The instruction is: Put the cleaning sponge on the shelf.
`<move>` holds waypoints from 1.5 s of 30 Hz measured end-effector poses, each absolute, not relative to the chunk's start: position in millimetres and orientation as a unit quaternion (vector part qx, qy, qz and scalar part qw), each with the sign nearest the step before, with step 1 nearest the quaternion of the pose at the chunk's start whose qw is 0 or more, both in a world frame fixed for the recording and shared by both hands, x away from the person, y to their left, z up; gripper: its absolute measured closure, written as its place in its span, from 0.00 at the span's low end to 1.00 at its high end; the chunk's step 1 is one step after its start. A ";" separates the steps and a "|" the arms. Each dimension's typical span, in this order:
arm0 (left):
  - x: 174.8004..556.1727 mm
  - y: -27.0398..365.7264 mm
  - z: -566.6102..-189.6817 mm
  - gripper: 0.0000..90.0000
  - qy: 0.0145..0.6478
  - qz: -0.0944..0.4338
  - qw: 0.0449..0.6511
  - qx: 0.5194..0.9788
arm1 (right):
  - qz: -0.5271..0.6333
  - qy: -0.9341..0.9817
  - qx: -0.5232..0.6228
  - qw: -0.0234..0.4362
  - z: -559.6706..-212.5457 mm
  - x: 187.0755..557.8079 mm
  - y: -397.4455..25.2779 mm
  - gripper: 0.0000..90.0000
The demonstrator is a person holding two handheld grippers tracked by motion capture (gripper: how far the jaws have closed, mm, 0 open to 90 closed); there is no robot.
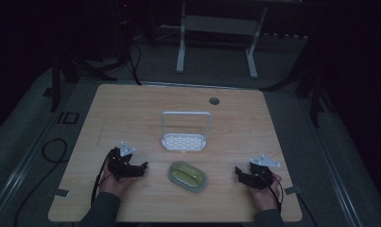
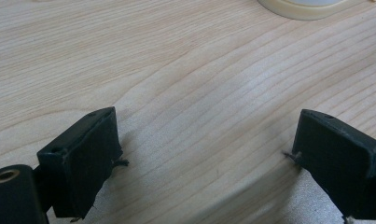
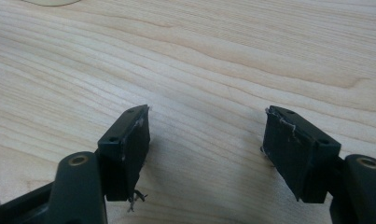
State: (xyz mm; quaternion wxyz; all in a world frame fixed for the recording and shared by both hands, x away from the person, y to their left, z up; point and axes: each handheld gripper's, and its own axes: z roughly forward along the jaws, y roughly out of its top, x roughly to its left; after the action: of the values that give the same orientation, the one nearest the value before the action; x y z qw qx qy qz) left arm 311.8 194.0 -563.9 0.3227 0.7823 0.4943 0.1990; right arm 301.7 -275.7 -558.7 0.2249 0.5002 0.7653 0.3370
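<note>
While both grippers rest on the wooden table (image 1: 131, 109) with jaws spread wide and nothing between them, you have the oval soap dish (image 1: 188, 176) lying between them, just in front of the white wire-handled rack (image 1: 185, 133). Your left gripper (image 1: 142, 166) sits to the dish's left, your right gripper (image 1: 238, 171) to its right, both apart from it. Bring one in low and level, straddle the dish's rim across its narrow width, and close slowly so it doesn't skid.

Wooden table (image 1: 131, 113) with dish (image 1: 188, 176), rack (image 1: 186, 132)
</note>
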 end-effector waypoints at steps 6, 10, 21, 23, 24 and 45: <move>311.8 193.6 -564.0 0.08 0.496 0.199 0.323 0.781 | 0.338 0.765 0.500 0.224 -558.7 302.1 -275.7 0.35; 312.0 192.9 -563.9 0.08 0.497 0.200 0.321 0.781 | 0.339 0.767 0.497 0.224 -558.6 302.0 -275.9 0.37; 312.0 191.8 -564.0 0.07 0.500 0.201 0.321 0.779 | 0.356 0.762 0.488 0.233 -541.5 292.4 -277.4 0.79; 312.0 191.7 -564.0 0.07 0.500 0.201 0.321 0.779 | 0.364 0.761 0.479 0.242 -535.8 289.7 -275.9 0.84; 312.0 191.6 -564.0 0.07 0.501 0.201 0.321 0.779 | 0.367 0.761 0.475 0.245 -534.1 288.7 -274.8 0.87; 312.0 191.6 -564.0 0.07 0.501 0.201 0.320 0.779 | 0.348 0.819 0.387 0.242 -519.7 281.9 -214.9 1.00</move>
State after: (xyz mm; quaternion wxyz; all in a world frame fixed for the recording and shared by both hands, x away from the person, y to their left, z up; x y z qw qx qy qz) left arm 312.0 191.6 -564.0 0.3204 0.7785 0.5007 0.2013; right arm 281.9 -214.9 -519.7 0.2419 0.3873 0.8188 0.3480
